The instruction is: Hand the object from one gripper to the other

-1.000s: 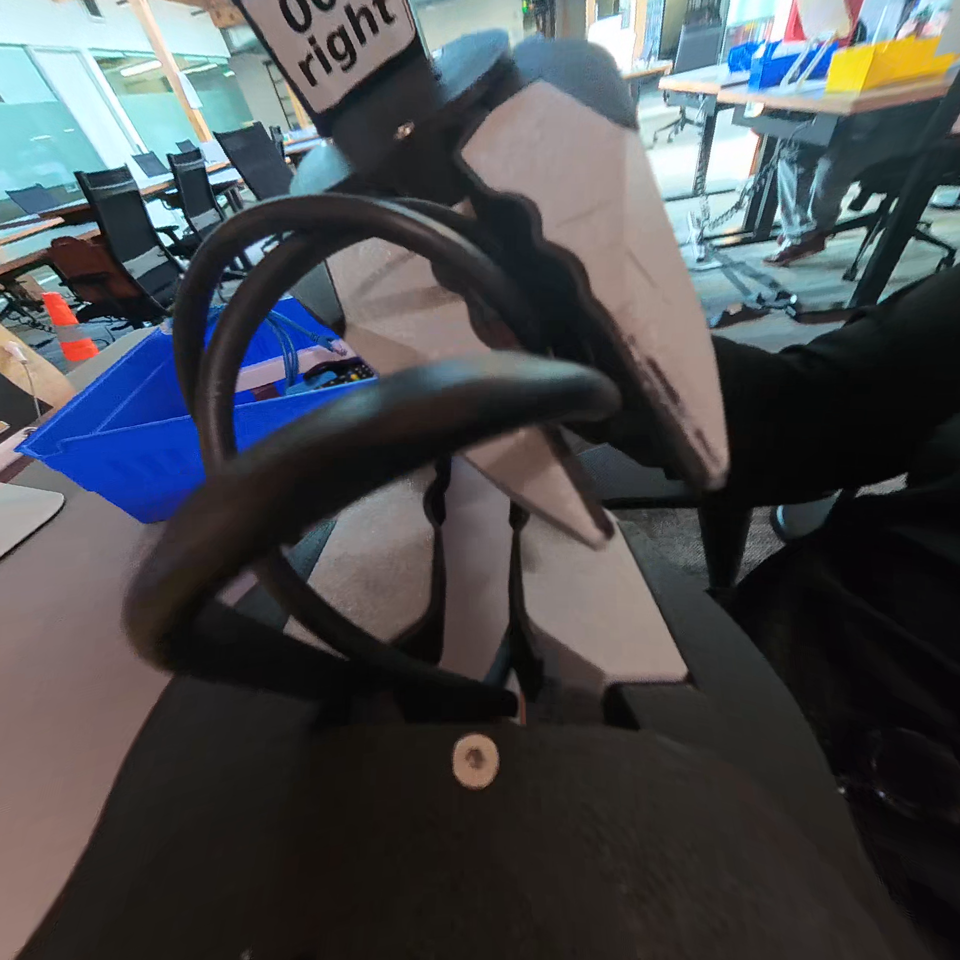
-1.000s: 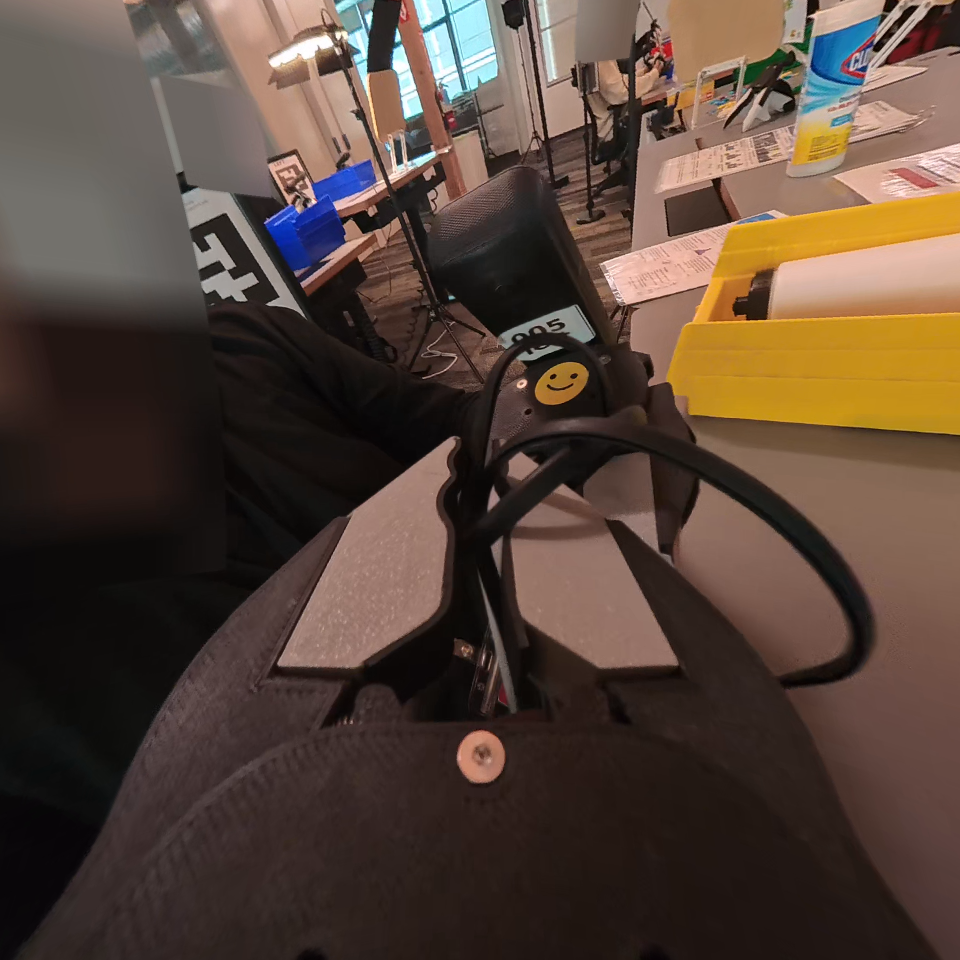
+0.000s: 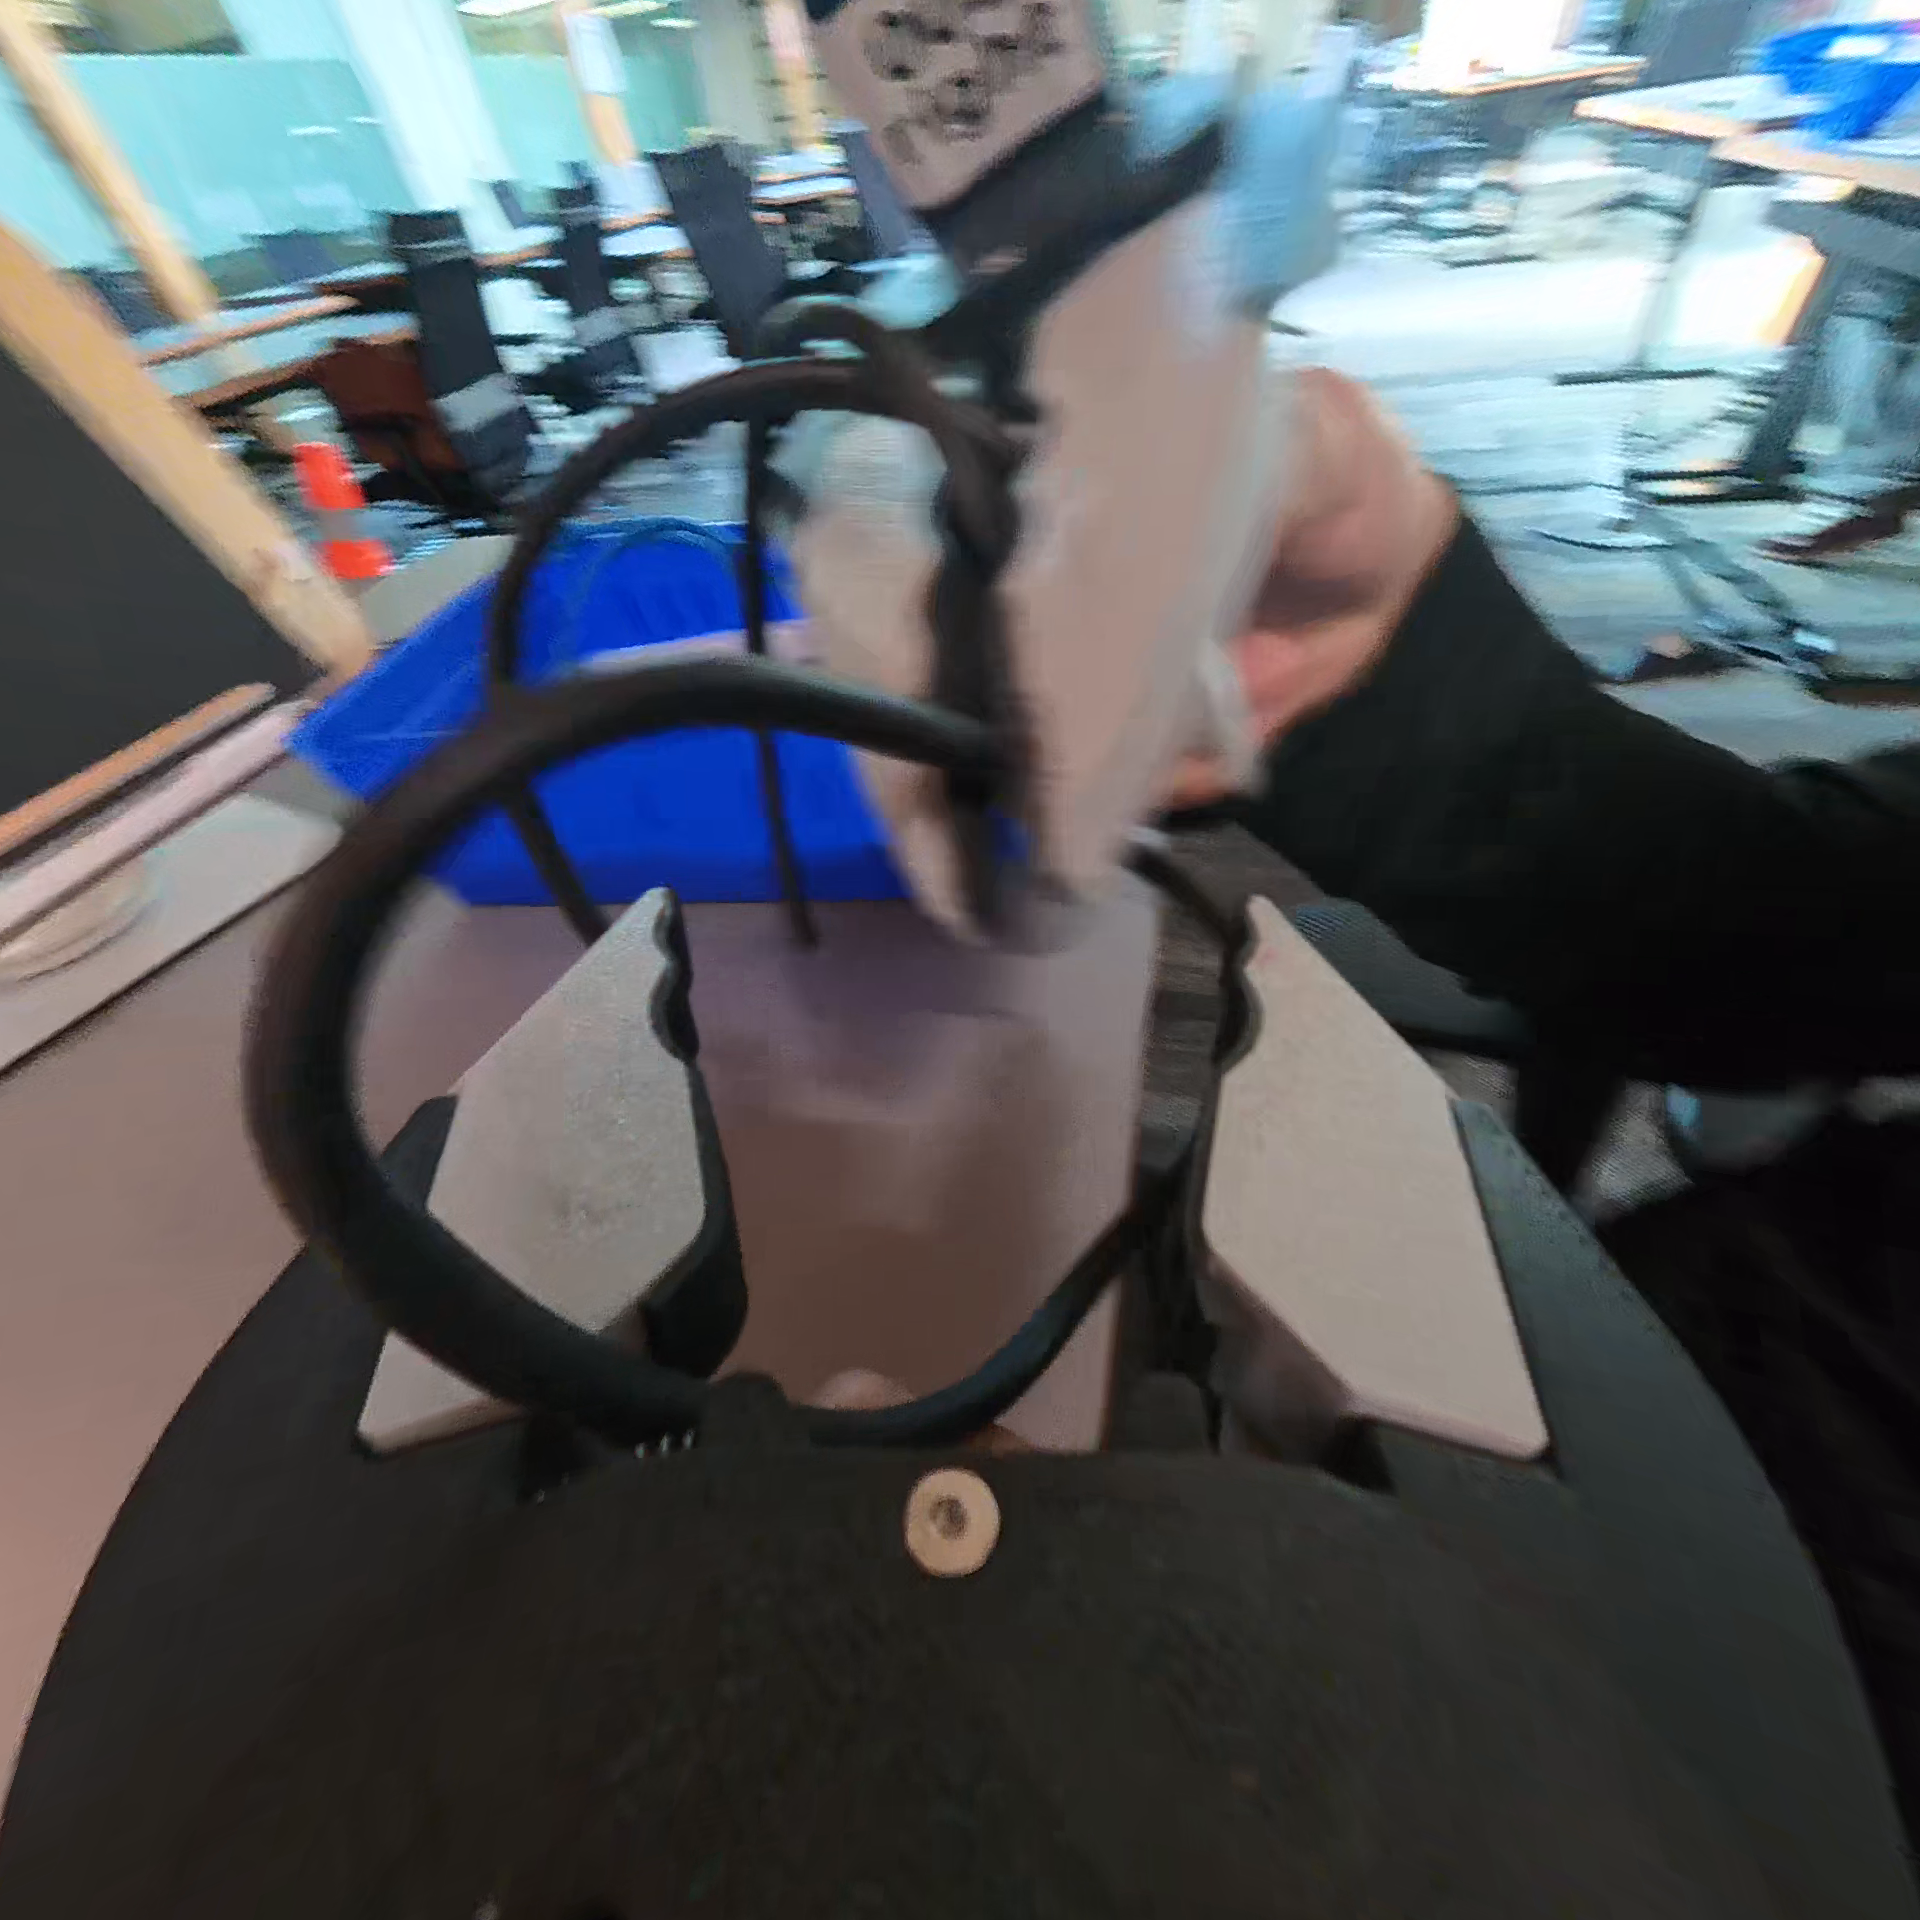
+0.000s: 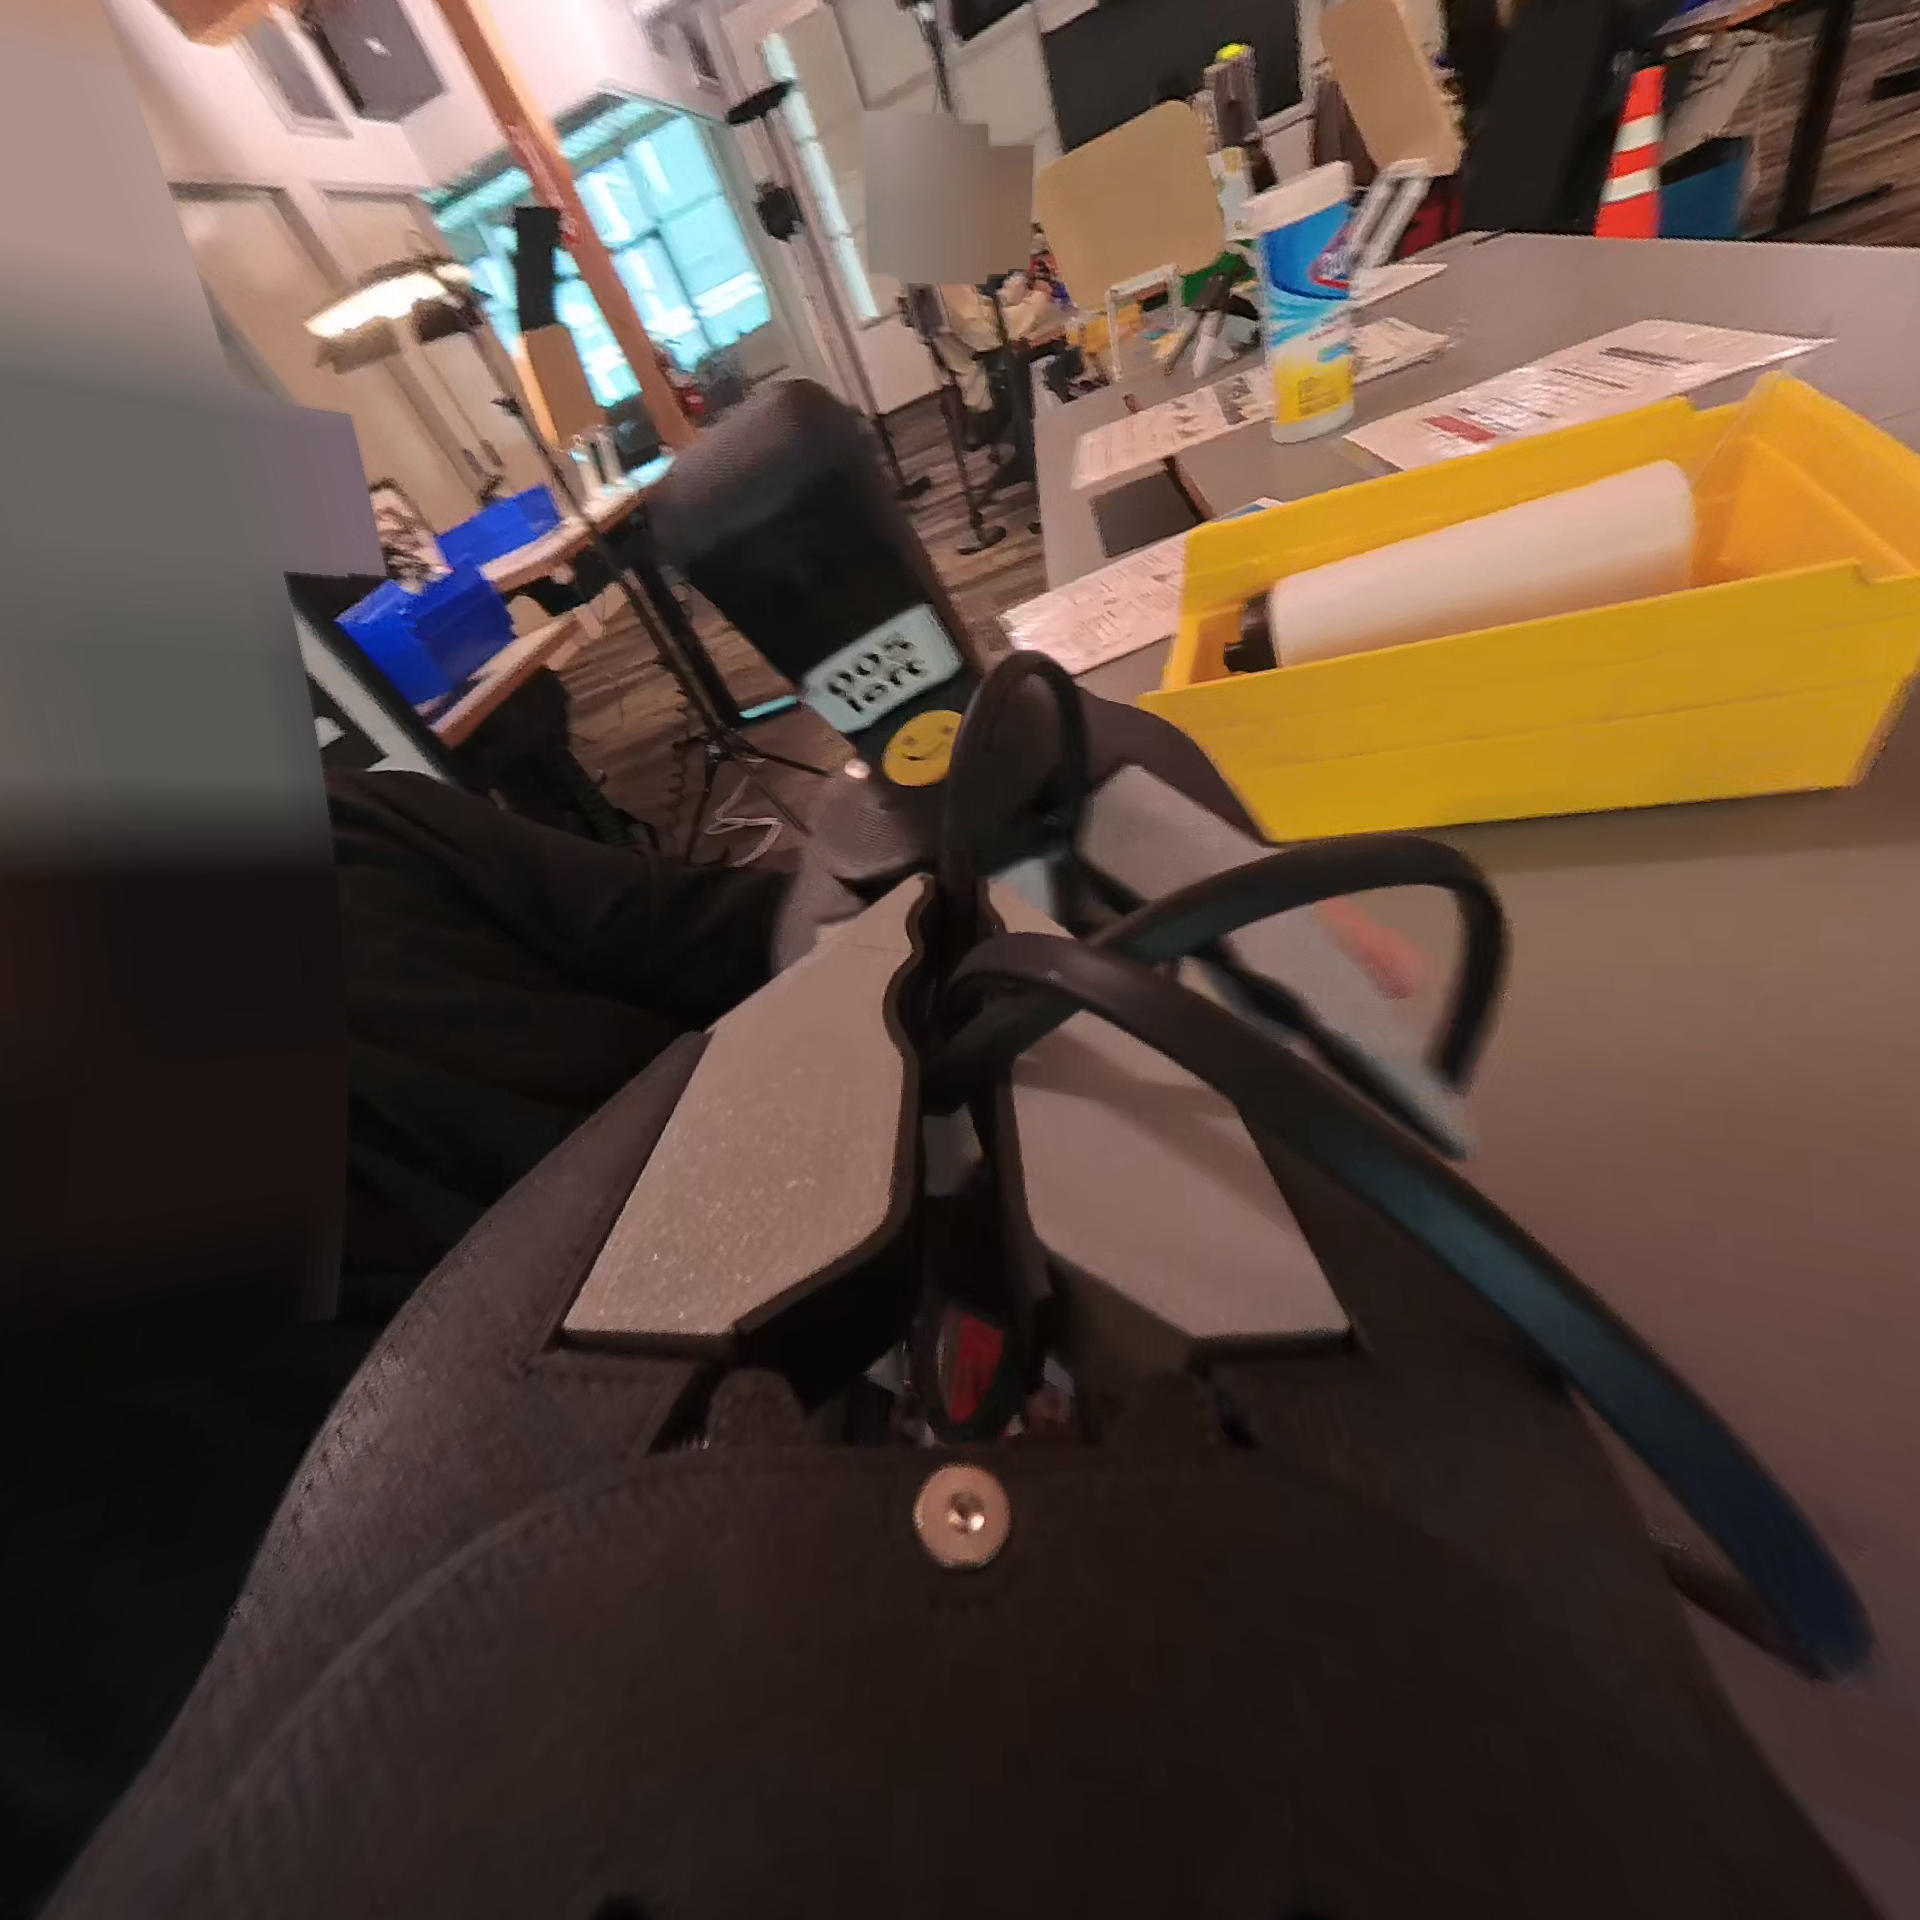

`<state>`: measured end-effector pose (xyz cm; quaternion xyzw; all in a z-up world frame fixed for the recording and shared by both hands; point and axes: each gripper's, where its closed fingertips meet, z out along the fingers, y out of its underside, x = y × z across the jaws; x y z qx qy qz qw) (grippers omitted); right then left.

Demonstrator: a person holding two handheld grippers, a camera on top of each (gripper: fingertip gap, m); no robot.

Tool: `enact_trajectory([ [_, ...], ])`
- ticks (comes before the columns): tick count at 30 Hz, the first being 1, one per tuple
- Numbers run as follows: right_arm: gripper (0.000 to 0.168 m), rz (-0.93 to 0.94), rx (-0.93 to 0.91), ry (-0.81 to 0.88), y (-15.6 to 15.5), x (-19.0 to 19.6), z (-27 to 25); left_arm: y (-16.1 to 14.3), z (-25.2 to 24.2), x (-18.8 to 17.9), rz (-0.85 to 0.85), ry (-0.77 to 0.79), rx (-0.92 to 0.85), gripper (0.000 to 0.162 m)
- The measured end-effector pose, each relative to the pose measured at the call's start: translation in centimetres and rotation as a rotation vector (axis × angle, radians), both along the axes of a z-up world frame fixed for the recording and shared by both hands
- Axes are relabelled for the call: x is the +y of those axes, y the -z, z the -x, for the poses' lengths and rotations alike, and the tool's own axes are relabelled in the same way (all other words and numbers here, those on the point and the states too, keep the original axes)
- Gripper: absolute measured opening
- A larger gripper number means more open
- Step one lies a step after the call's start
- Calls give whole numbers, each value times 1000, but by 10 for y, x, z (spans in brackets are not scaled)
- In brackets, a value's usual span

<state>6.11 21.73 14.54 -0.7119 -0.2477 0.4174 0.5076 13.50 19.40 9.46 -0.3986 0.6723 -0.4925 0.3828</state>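
A coiled black cable (image 3: pixel 312 1039) hangs in loops in front of my left gripper (image 3: pixel 956 914). The left gripper's grey fingers (image 3: pixel 603 1122) stand wide apart and grip nothing. One strand runs low across the gap between them. My right gripper (image 3: pixel 977 883) comes down from above, blurred, with its tips shut on the coil. In the right wrist view the right gripper (image 4: pixel 951 935) is shut on the cable (image 4: pixel 1455 904), whose loops arc out to the right over the grey table (image 4: pixel 1662 1091). The left gripper's body with a yellow sticker (image 4: pixel 920 748) shows just beyond.
A blue bin (image 3: pixel 665 790) stands on the table behind the cable. A yellow bin (image 4: pixel 1558 727) holding a white roll (image 4: pixel 1475 561) sits at the right, with a wipes canister (image 4: pixel 1304 322) and papers behind. A hand in a black sleeve (image 3: pixel 1340 582) holds the right gripper.
My left gripper has opened and let go of the cable. The right gripper stays shut on it and has drawn back a little from the left one.
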Motion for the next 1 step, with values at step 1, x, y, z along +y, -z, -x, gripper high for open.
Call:
enact_trajectory([
  [1,2,4,25,-37,-3,-4,5,-1,-9,9,1,-76,-18,96],
])
